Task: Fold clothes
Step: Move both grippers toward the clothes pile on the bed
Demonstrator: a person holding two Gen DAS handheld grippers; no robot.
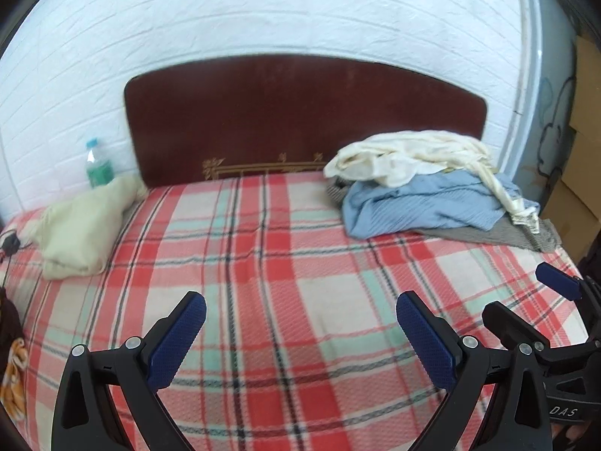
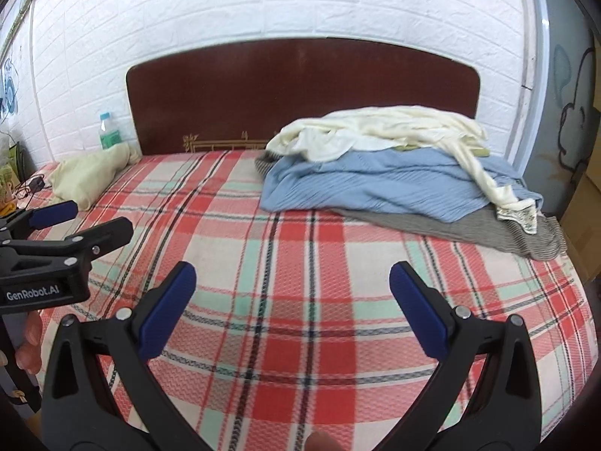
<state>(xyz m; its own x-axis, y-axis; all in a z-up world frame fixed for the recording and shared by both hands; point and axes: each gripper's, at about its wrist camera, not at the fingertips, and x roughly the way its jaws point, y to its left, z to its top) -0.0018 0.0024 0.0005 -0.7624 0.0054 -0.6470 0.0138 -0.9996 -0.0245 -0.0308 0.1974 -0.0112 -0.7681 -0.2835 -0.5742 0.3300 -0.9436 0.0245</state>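
Clothes [image 2: 405, 173] lie heaped beyond both spread-jawed grippers, nearer right gripper [image 2: 293, 300].

A bed [image 2: 300, 300] with a red plaid cover carries a heap of clothes [image 2: 394, 173] at the far right and a pale yellow bundle [image 2: 90, 173] far left.

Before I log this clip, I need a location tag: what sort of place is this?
Most likely a home bedroom: a bed with a plaid blanket, a dark wooden headboard, and a pile of clothes on the bed.
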